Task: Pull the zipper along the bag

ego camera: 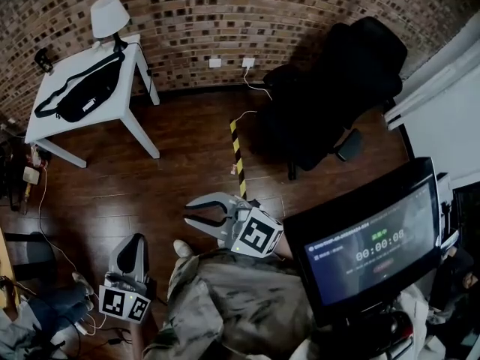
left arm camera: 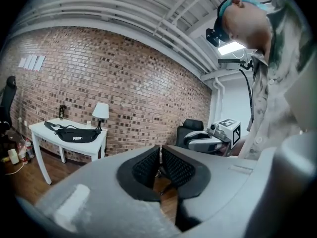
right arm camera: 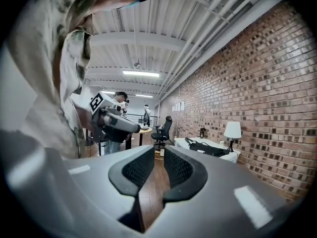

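Black fabric waist bag [ego camera: 86, 92] lies slantwise on white rectangular table [ego camera: 52, 122]. One end is near the corner holding the white-shaded lamp [ego camera: 109, 15], and the strap trails toward the left edge. The table stands against the brick wall [ego camera: 300, 13].

Left gripper [ego camera: 130, 244] is low beside the person's camouflage jacket [ego camera: 240, 298], jaws all but together, nothing between. Right gripper [ego camera: 189, 214] is near it, jaws slightly apart, empty.

Both are well apart from the bag, with dark wood floor [ego camera: 187, 148] between.

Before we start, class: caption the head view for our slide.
Left claw and right claw hang empty, far from the black bag on the white table.
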`<state>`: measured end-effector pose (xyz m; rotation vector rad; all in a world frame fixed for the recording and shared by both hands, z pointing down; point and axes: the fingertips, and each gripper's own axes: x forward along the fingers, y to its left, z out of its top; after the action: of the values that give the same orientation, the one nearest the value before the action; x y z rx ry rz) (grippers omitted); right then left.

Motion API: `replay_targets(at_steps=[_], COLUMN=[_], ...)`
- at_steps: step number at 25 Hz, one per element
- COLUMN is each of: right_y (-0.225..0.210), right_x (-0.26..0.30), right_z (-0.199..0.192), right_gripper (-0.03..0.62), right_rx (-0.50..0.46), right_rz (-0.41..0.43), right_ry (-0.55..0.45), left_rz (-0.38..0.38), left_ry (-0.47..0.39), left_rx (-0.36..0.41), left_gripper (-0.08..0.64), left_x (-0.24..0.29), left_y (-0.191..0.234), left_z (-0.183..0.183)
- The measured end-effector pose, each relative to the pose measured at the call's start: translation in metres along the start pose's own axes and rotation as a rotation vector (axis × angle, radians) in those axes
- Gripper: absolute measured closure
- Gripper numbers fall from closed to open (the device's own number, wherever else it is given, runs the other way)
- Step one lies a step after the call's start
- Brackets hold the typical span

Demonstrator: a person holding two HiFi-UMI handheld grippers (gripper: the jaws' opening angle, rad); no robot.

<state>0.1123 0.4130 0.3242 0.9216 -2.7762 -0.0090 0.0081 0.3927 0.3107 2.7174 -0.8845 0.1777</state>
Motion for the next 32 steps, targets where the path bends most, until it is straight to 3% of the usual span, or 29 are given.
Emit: replay_targets(at_steps=[11,19,32], right_y=[0.006,0.018,0.009], right_x=[-0.026,-0.026,-0.021], right_z=[0.006,0.009,0.002], right_gripper=[0.525,0.526,0.528], right_rx=[-0.007,-0.014,-0.002], right_rz=[0.040,0.103,0.082], right_ry=[-0.044,-0.036,-0.006], left_rz=[-0.005,-0.201,-0.198], left_ry=[0.007,0.004,0.014], left_rx=[0.027,0.057,0.033], left_gripper=[0.543,0.543,0.543], left_x=[0.005,0.023,0.030], left_y=[-0.033,-0.081,-0.066], left_z=[0.000,0.014,0.012])
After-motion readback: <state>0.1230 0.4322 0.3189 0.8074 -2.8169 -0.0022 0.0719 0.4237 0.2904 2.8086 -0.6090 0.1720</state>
